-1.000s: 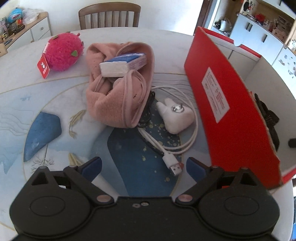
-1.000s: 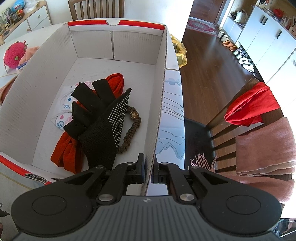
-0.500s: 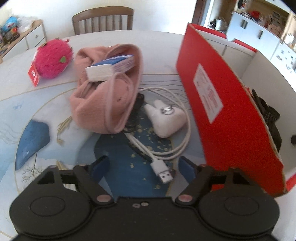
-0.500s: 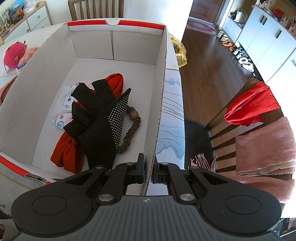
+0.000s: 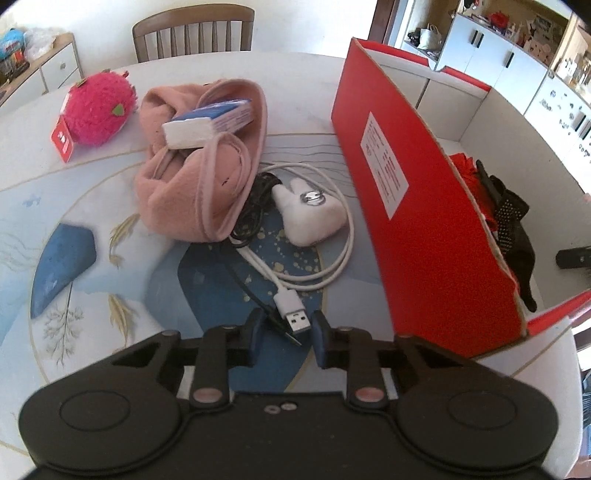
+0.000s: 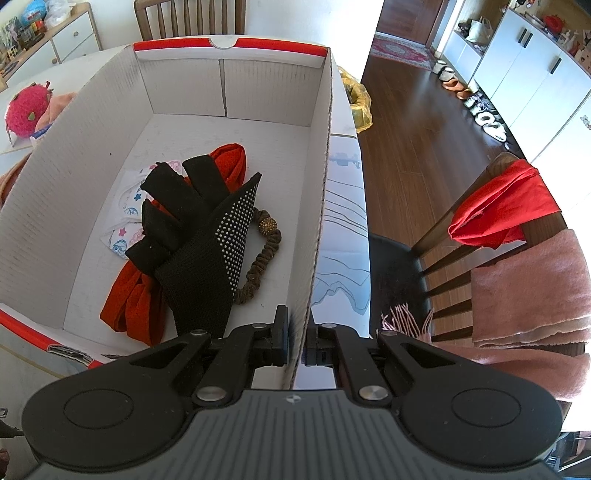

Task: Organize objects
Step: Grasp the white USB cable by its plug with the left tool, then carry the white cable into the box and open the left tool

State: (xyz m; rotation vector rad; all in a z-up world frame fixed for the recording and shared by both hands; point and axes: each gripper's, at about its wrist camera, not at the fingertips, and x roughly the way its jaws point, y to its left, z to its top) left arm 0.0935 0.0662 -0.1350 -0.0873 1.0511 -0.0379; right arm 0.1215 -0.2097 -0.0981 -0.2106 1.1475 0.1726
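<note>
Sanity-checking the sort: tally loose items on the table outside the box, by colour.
Pink: 2, plush toy, fleece wrap
White: 2, USB cable, tooth-shaped plush
Blue and white: 1, tissue pack
Black: 1, thin cable
Total: 6

A wooden chair (image 5: 194,31) stands behind the table's far edge. A low drawer cabinet (image 5: 44,70) occupies the far left. White cupboards (image 6: 535,74) line the right wall above a dark wood floor (image 6: 417,118). Daylight illuminates the room.
</note>
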